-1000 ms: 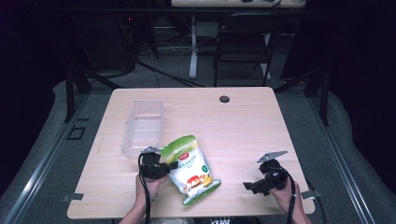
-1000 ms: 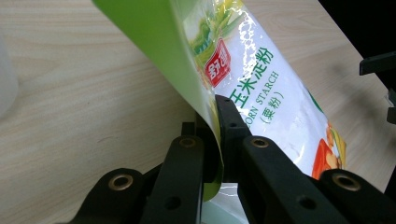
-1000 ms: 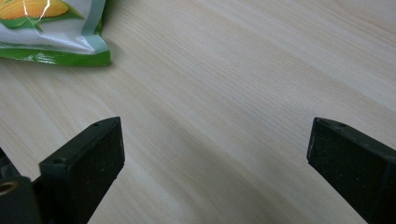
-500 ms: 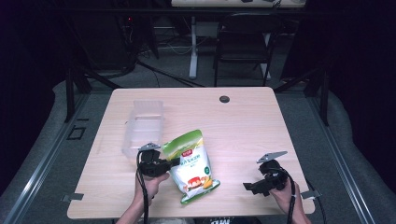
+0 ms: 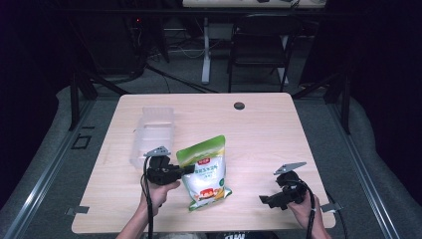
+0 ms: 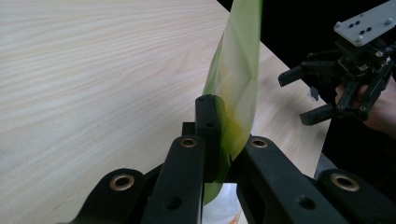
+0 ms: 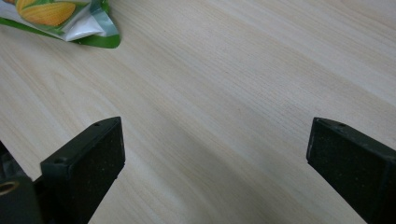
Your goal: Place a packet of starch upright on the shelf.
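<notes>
**Left gripper pinching the snack bag while the right one waits apart**

The left gripper (image 5: pixel 188 170) is clamping its jaws on the left edge of the green and white bag (image 5: pixel 205 172), which is sitting near the front middle of the table (image 5: pixel 268 129), its upper part tilting up off the wood. From above, the bag is showing its printed face, with a red label and yellow picture near the bottom. The left gripper view is giving what the high view cannot: the thin green edge of the bag (image 6: pixel 236 93) is running straight between the two black jaws, squeezed flat there. That view is also catching the right gripper (image 6: pixel 308 95) farther off, jaws spread, beside the table's edge.

The right gripper (image 5: pixel 263 200) is resting low at the front right, well apart from the bag. Its own view is showing both jaws standing wide over bare wood, with a corner of the bag (image 7: pixel 70 21) at the upper left. A clear plastic box (image 5: pixel 153 135), possibly empty, is standing behind the left gripper.
</notes>
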`<move>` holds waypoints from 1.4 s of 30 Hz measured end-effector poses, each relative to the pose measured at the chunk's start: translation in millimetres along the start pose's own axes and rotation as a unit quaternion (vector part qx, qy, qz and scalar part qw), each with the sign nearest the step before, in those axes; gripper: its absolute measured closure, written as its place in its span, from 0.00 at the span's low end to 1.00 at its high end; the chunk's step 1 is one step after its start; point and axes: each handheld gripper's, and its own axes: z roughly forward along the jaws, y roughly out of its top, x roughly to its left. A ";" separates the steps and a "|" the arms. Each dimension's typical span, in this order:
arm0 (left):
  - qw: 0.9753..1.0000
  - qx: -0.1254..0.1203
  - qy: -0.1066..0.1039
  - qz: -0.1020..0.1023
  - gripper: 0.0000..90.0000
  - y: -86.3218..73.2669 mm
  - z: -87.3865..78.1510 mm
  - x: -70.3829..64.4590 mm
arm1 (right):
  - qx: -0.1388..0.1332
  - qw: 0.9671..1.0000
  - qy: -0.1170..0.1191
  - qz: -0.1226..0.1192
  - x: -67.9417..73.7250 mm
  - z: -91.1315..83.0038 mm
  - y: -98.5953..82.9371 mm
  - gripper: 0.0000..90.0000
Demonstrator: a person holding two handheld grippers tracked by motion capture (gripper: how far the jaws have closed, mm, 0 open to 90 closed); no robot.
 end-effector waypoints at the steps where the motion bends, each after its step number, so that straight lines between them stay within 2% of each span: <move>1: 1.000 0.001 -0.001 0.009 1.00 1.8 0.1 -0.6 | 0.000 1.000 -0.001 0.000 -0.2 0.1 0.1 0.04; 4: 1.000 0.004 -0.004 0.023 1.00 7.8 0.2 -3.2 | 0.009 1.000 -0.005 -0.006 -0.4 0.4 1.0 0.04; 9: 0.999 0.008 -0.005 0.046 1.00 19.7 -1.7 -9.6 | 0.006 1.000 -0.007 -0.007 1.5 1.0 0.9 0.04; 10: 0.999 0.010 -0.003 0.051 1.00 22.9 -2.5 -11.4 | 0.007 1.000 -0.001 -0.007 0.6 1.1 1.0 0.04; 14: 0.997 0.019 -0.003 0.075 1.00 36.4 -3.6 -16.6 | 0.007 1.000 -0.002 -0.004 -0.4 0.3 0.7 0.04; 15: 0.996 0.022 -0.007 0.088 1.00 41.8 -3.8 -18.7 | 0.004 1.000 0.000 -0.007 -0.4 0.2 0.5 0.04; 17: 0.995 0.026 -0.006 0.098 1.00 47.1 -4.0 -19.3 | 0.003 1.000 0.000 -0.006 -0.5 0.4 0.5 0.04; 19: 0.995 0.023 -0.005 0.098 1.00 49.3 -4.3 -19.0 | -0.002 1.000 0.000 0.004 -0.3 1.9 -0.1 0.04; 23: 0.994 0.020 -0.004 0.108 1.00 58.5 -9.2 -16.6 | 0.003 1.000 0.000 -0.001 -1.4 0.7 0.1 0.04; 25: 0.992 0.023 0.002 0.120 1.00 67.6 -14.1 -16.3 | 0.004 1.000 0.000 -0.002 -1.1 0.6 0.4 0.04; 31: 0.990 0.024 0.011 0.139 1.00 83.1 -21.2 -15.4 | 0.009 1.000 -0.002 -0.004 -1.7 0.6 0.8 0.04; 32: 0.988 0.025 0.016 0.150 1.00 90.4 -24.0 -15.1 | 0.007 1.000 -0.004 -0.002 -1.5 0.7 0.5 0.04; 33: 0.988 0.025 0.016 0.150 1.00 90.4 -24.0 -15.1 | 0.007 1.000 -0.004 -0.002 -1.5 0.7 0.5 0.04; 34: 0.987 0.024 0.022 0.157 1.00 96.7 -26.1 -14.1 | 0.006 1.000 -0.005 -0.002 -1.2 0.4 0.4 0.04; 42: 0.985 0.016 0.026 0.170 1.00 115.5 -32.1 -7.8 | 0.010 1.000 -0.003 -0.003 -2.4 1.4 1.0 0.04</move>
